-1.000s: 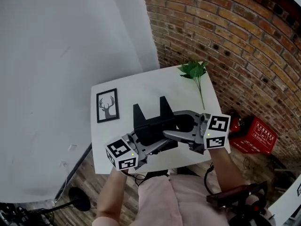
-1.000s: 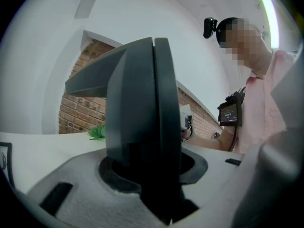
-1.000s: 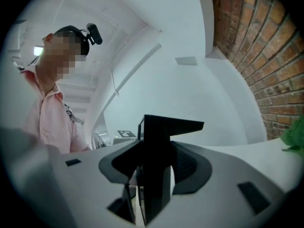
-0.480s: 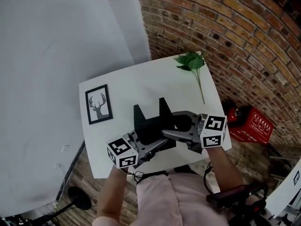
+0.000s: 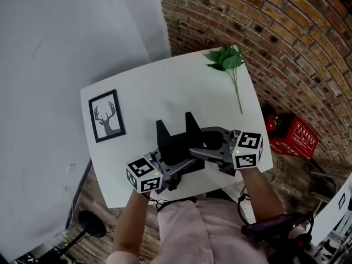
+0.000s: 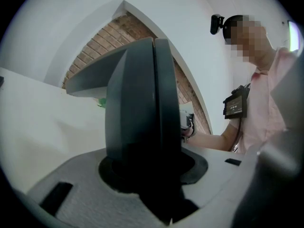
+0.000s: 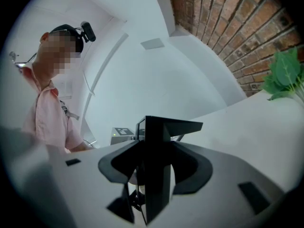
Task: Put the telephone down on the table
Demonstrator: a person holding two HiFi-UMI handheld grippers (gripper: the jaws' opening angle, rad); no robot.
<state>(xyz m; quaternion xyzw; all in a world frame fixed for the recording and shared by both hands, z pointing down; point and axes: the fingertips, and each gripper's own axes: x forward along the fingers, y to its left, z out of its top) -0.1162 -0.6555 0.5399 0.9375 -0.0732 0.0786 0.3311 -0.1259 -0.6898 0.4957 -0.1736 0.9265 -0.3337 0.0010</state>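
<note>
The telephone (image 5: 176, 143) is a black block with two upright prongs, over the near half of the white table (image 5: 165, 87). My left gripper (image 5: 188, 169) comes in from the lower left and is shut on its near end; in the left gripper view the dark body (image 6: 137, 122) fills the space between the jaws. My right gripper (image 5: 196, 154) reaches in from the right and is shut on the telephone too, whose black edge (image 7: 159, 165) stands between those jaws. Whether the telephone touches the tabletop is hidden.
A framed deer picture (image 5: 104, 116) lies at the table's left edge. A green leafy sprig (image 5: 226, 59) lies at its far right corner. A brick wall (image 5: 275, 26) runs behind and to the right, with a red box (image 5: 297, 136) on the floor beside the table.
Both grippers have sunk toward the table with the telephone held between them, and they have rolled a little. The grip looks the same.
</note>
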